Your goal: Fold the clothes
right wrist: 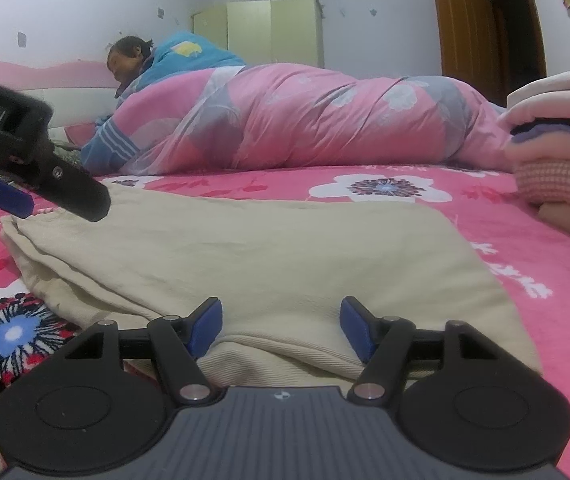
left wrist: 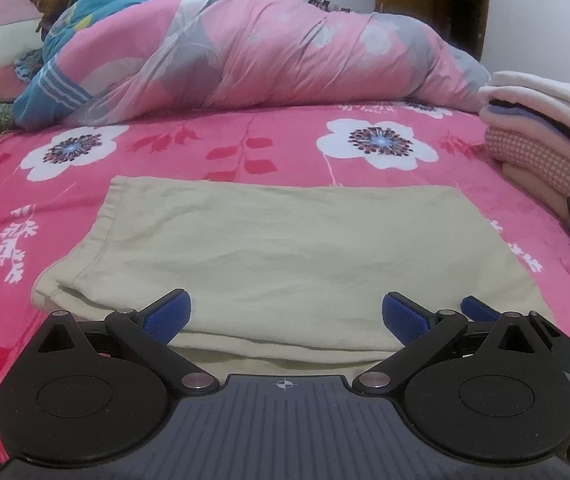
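Observation:
A beige garment (left wrist: 285,248) lies folded into a flat rectangle on the pink flowered bed; it also shows in the right wrist view (right wrist: 245,260). My left gripper (left wrist: 286,318) is open at the garment's near edge, blue pads wide apart, holding nothing. My right gripper (right wrist: 281,330) is open at the garment's near right corner, also empty. The left gripper (right wrist: 25,160) shows in the right wrist view at the far left, above the garment's left edge. A tip of the right gripper (left wrist: 481,308) shows at the lower right in the left wrist view.
A stack of folded clothes (left wrist: 545,132) stands at the right on the bed, also in the right wrist view (right wrist: 561,152). A person under a pink quilt (left wrist: 285,52) lies across the far side. The pink flowered blanket (left wrist: 245,148) covers the bed.

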Demonstrator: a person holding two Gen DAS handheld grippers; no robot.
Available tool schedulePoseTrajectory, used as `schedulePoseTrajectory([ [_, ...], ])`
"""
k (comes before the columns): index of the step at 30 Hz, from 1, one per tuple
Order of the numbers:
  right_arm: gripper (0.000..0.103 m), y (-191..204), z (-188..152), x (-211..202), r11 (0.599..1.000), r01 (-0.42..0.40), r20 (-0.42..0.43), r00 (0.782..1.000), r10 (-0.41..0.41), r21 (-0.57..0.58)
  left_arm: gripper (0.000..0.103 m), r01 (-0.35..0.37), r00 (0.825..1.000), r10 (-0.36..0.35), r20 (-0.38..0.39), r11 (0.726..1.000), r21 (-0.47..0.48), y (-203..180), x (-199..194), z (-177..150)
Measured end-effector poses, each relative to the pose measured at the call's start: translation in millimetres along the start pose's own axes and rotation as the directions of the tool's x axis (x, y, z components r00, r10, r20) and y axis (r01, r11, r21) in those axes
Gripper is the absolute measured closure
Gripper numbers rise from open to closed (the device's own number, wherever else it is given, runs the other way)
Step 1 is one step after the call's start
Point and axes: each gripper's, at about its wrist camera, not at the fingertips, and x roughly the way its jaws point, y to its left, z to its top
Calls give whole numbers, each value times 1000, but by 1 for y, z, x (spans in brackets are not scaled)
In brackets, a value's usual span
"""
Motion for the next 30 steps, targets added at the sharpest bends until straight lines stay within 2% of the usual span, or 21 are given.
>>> schedulePoseTrajectory([
  [15,34,-1,-1,0,1000,-7,15,1000,7,0,0,-64,996,61,-60,997,-45,-6,-2,3],
  [21,34,-1,-2,0,1000,-9,21,1000,9,1,0,-116,990,111,-85,991,-61,-8,-1,4],
  [27,34,-2,-2,-1,1000,-13,25,1000,13,3,0,-207,975,208,-84,978,18,-24,-1,4],
  [30,34,-3,-2,-2,1000,-16,27,1000,16,4,0,-185,976,188,-105,982,40,-27,0,5],
])
